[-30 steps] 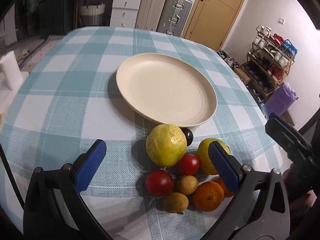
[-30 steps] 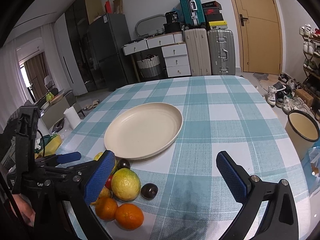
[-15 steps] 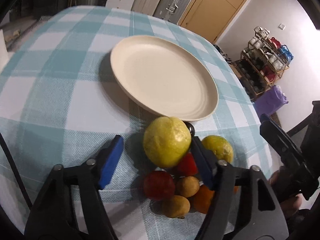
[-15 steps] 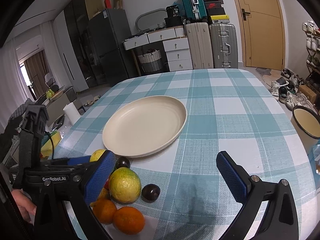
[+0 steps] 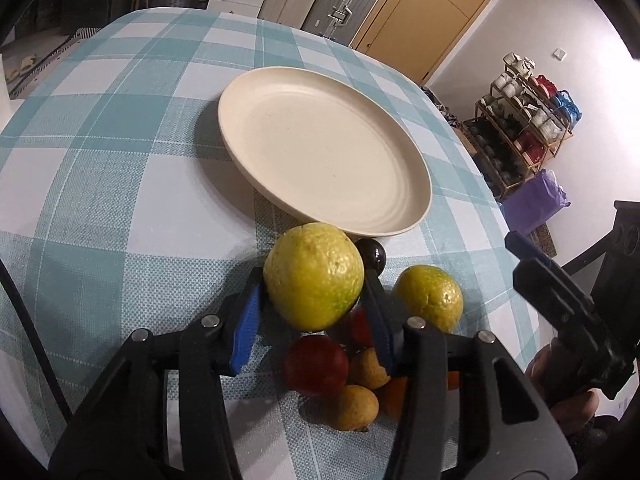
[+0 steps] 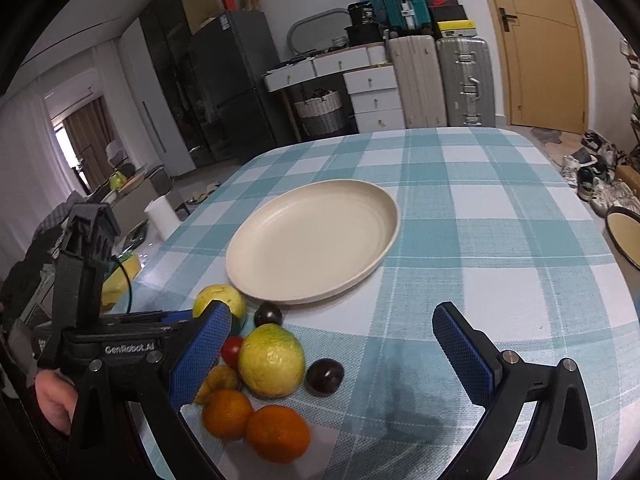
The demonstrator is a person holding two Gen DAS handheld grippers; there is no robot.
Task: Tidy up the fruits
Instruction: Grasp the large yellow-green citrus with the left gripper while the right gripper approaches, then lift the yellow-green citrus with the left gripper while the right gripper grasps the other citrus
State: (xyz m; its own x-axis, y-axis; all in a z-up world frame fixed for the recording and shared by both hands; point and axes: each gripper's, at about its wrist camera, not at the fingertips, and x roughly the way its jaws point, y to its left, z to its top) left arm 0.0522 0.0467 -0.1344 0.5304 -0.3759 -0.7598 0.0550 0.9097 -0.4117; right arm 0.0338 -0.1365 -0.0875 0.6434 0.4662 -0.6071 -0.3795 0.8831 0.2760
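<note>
Left gripper [image 5: 314,308] has just been closing and now pinches the large yellow-green fruit [image 5: 314,276], just beside the cream plate [image 5: 416,216]. Right gripper [image 6: 332,348] stands spread, empty, near the plate.

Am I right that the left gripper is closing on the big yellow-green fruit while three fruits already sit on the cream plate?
Not quite. The left gripper has just been closing, and the big yellow-green fruit is between its pads, but the cream plate holds no fruit. Both wrist views show it bare, with every fruit on the tablecloth beside it.
</note>
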